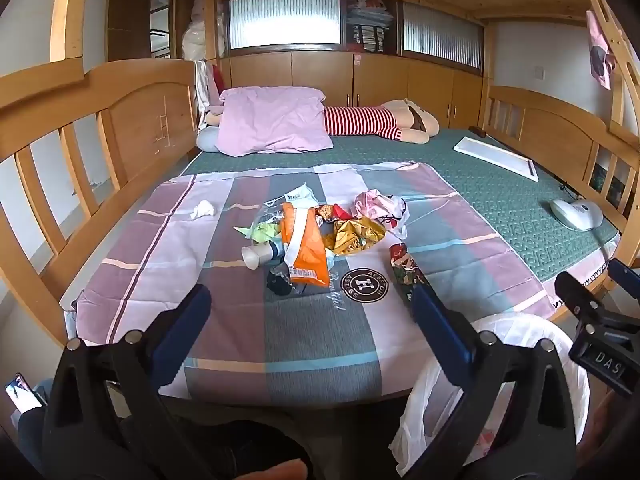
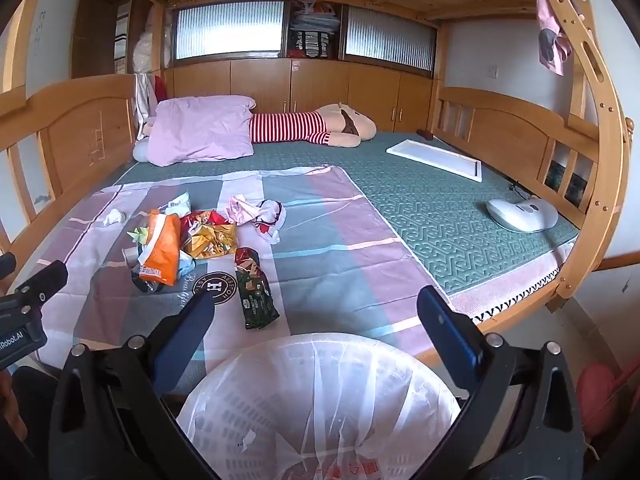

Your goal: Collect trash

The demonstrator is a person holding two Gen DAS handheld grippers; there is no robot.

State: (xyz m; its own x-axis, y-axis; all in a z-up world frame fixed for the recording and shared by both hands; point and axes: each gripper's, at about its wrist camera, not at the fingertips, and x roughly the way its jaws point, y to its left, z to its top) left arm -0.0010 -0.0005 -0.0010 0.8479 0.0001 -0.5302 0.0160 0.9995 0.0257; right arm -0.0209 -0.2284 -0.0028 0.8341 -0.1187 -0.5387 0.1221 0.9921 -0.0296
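— Now, both wide apart and empty: left claw (image 1: 310,312), right claw (image 2: 316,312), hovering short of the bed's near edge.

— Trash where?

— Heaped mid-spread on the pink-and-grey checked bedsheet (image 1: 224,332): crumpled orange plastic wrapper (image 1: 302,246), gold foil wrapper (image 1: 354,236), dark green snack packet (image 2: 254,292) lying apart nearer the edge, white tissue wad (image 1: 202,210) off to the left.

— Handling?

— Probably light, thin, crinkly, slippery; best pinched across a raised fold or an end seam.

— Destination?

— White-lined round waste basket (image 2: 320,392), just below the foot of the bed.

— Surroundings?

— Soft green mattress (image 2: 420,208), wooden bunk frame (image 1: 152,120), lilac pillow (image 1: 272,120), striped plush toy (image 1: 380,120).
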